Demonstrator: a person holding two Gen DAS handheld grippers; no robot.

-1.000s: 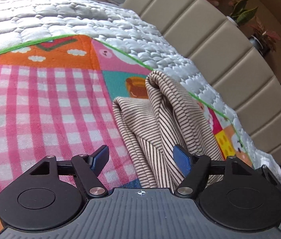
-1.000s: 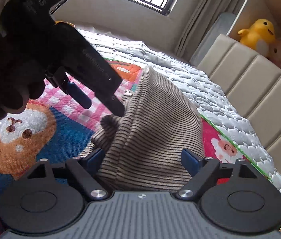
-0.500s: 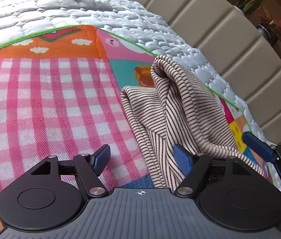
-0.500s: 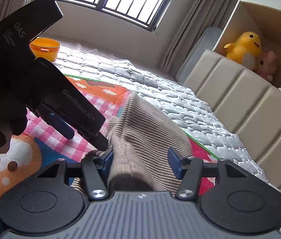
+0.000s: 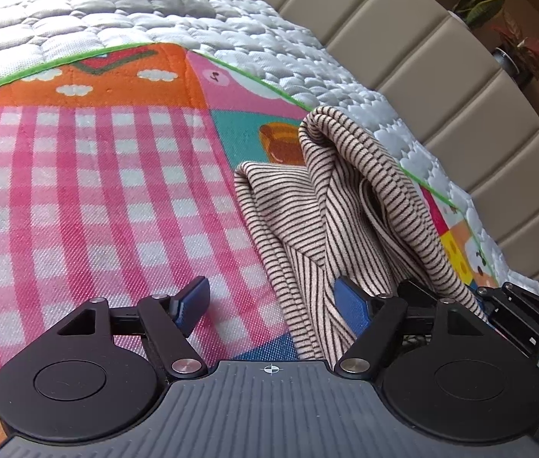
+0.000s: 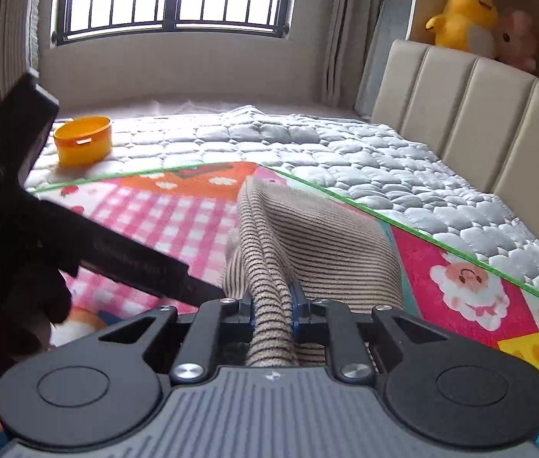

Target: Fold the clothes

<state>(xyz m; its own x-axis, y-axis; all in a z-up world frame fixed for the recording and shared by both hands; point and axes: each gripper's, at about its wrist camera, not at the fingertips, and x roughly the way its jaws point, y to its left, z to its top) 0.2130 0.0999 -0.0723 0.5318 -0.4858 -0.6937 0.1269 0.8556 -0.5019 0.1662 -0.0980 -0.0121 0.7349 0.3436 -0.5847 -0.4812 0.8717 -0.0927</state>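
A beige garment with dark stripes [image 5: 330,206] lies bunched on the colourful play mat [image 5: 97,198]. My left gripper [image 5: 271,297] is open just above the mat, and the garment's near edge reaches in beside its right finger [image 5: 349,301] without being pinched. My right gripper [image 6: 272,305] has its jaws closing, and its pads press a raised fold of the striped garment [image 6: 307,244] between them. In the left wrist view the right gripper [image 5: 513,305] shows at the garment's right edge. The left gripper [image 6: 116,255], held by a dark-gloved hand [image 6: 10,286], crosses the right wrist view.
The mat lies on a grey quilted bed cover [image 6: 307,145]. A padded beige headboard [image 6: 479,107] runs along the right. An orange bowl [image 6: 83,139] sits on the bed at the far left. Plush toys [image 6: 464,15] and potted plants [image 5: 498,11] stand behind the headboard.
The right gripper's jaws have come together on a fold of the striped garment and raised it a little, rolling as they went. The left gripper has stayed open and nearly still.
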